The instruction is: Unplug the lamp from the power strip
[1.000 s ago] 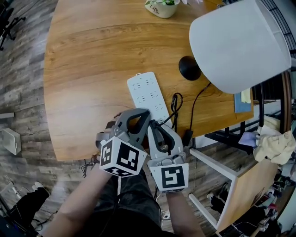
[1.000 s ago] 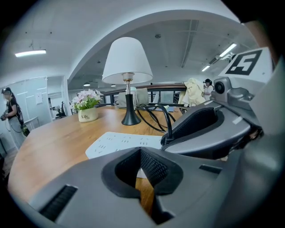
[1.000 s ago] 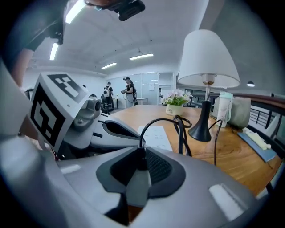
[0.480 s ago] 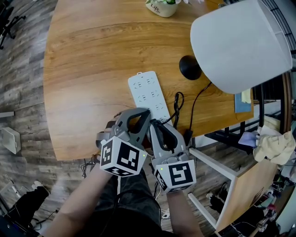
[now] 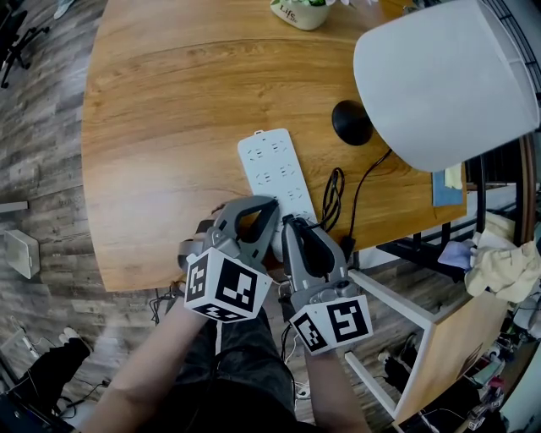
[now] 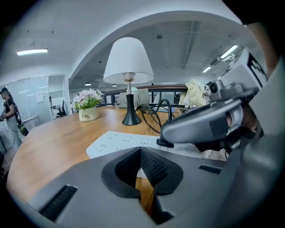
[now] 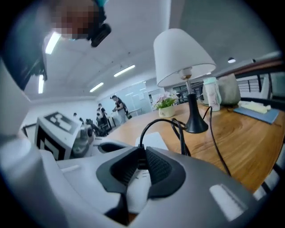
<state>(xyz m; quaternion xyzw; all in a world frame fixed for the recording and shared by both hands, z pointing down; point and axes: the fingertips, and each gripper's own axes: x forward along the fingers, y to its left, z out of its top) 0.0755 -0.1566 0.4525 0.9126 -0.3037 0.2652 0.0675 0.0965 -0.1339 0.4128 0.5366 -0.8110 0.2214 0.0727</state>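
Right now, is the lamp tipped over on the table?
No, the lamp stands upright on the wooden table, with its shade on top.

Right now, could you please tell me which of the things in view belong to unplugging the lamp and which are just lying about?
Part of the job:
lamp
its black cord
plug, held in the right gripper
white power strip
left gripper, at the strip's near end

Lying about:
flower pot
blue book
crumpled cloth
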